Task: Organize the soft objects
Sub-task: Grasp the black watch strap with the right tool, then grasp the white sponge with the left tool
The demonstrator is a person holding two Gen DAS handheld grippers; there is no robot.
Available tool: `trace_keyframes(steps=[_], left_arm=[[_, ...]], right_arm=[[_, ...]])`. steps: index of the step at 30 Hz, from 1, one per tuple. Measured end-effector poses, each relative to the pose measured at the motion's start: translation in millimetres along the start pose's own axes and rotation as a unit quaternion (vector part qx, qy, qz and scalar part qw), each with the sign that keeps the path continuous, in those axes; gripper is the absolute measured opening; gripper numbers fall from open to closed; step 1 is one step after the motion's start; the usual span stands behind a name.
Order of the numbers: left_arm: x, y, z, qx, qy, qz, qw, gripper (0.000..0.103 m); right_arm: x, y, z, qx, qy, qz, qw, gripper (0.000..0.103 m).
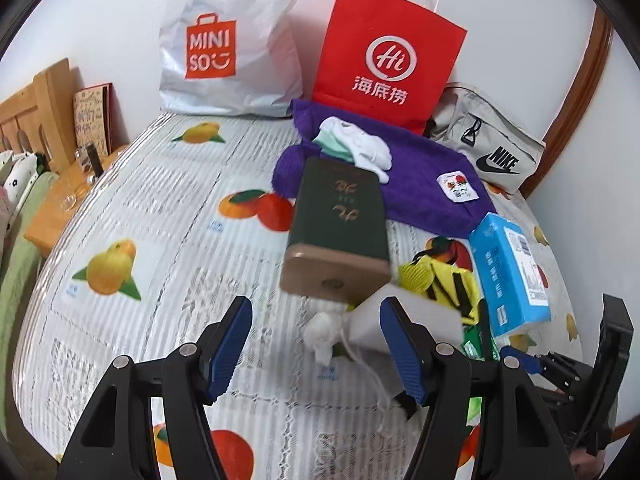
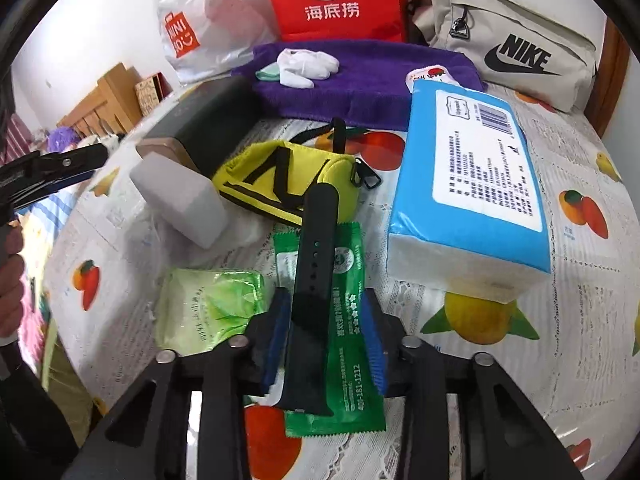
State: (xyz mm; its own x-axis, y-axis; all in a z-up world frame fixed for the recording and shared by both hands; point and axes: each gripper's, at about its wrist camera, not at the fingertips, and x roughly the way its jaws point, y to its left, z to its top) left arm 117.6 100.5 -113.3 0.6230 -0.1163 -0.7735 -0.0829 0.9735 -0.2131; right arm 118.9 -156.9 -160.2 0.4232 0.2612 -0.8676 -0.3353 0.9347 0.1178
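Observation:
My right gripper (image 2: 326, 344) points down at the bed, its blue pads against both edges of a green sachet (image 2: 348, 320); a black strap (image 2: 316, 260) lies on the sachet between the pads. Just beyond are a yellow pouch (image 2: 280, 184), a pale green wipes pack (image 2: 208, 304) and a blue tissue pack (image 2: 468, 184). My left gripper (image 1: 316, 352) hangs open over a white fluffy ball (image 1: 320, 334) with a string, next to a white block (image 1: 400, 320). White cloth items (image 1: 360, 144) rest on a purple towel (image 1: 424, 184) further back.
A dark green box (image 1: 340, 224) lies mid-bed. Against the wall stand a white Miniso bag (image 1: 228, 40), a red paper bag (image 1: 384, 56) and a beige Nike bag (image 1: 492, 148). A wooden nightstand (image 1: 60, 208) with glassware is at the left. A hand (image 2: 10, 280) shows at the left edge.

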Motion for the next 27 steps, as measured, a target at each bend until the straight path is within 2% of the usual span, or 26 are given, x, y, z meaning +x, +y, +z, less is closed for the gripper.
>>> trace_keyframes(steps=[8,10,19,24,27], left_arm=[[1.3,13.9,-9.1,-0.013,0.008,-0.007,0.9999,0.064],[1.7,15.2,-10.6,-0.016,0.010,-0.009,0.9998,0.064],[2.0,5.4,-19.2,-0.001,0.007,-0.027,0.9996,0.065],[7.1,-11.5,-25.7,0.017,0.014,-0.033,0.9992,0.072],[7.6,-26.3,-27.9,0.031,0.008,-0.049,0.9983,0.083]], right_arm=[[9.8,12.2,4.3,-0.021,0.009,-0.009,1.000,0.035],[11.1,13.4,5.2,-0.021,0.006,-0.015,1.000,0.021],[-20.4,7.3,1.8,-0.003,-0.037,-0.002,0.999,0.020],[-38.1,0.8,-9.8,0.004,-0.049,-0.002,0.999,0.020],[-46.4,-4.8,-19.3,0.007,-0.053,-0.001,0.999,0.021]])
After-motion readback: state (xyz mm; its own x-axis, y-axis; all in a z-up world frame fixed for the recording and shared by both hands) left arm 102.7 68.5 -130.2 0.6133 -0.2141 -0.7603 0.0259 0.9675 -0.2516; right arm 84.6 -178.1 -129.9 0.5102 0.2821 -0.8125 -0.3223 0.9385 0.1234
